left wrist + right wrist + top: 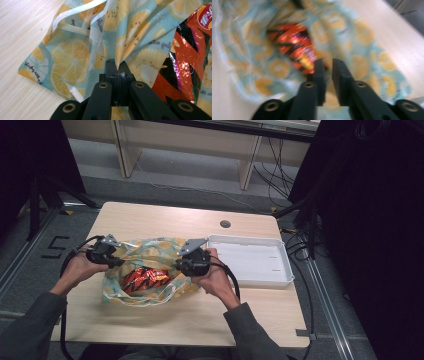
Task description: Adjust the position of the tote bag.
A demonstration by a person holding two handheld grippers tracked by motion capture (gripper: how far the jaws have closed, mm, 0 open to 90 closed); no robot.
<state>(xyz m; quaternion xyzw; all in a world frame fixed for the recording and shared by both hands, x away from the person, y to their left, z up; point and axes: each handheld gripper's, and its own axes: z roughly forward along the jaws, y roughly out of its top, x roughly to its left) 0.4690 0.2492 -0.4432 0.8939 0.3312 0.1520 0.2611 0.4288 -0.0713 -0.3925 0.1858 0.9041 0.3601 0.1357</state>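
A lemon-print bag (150, 251) is seen lying on the table (200, 315), mouth spread toward the person, with a white tray (250, 260) just beside it on the right. A red and black snack packet (145, 278) is seen inside the bag, partly exposed through the opening. The left gripper (117, 65) is clamped on a fold of the bag's edge; in the left gripper view the fabric (75, 57) is pinched tight between the closed jaws, with the white drawstring (75, 15) lying loose above. The right gripper (327, 65) is held over the bag's right side; in the blurred right gripper view a narrow gap is seen between its jaws, with nothing pinched there, so it is judged released and gripping nothing. Judged progress: the bag has been opened and is held open on one side, and the packet is accessible. Taking hold of the packet, lifting it out and, presumably, placing it in the tray are not yet done; the tray is bare.
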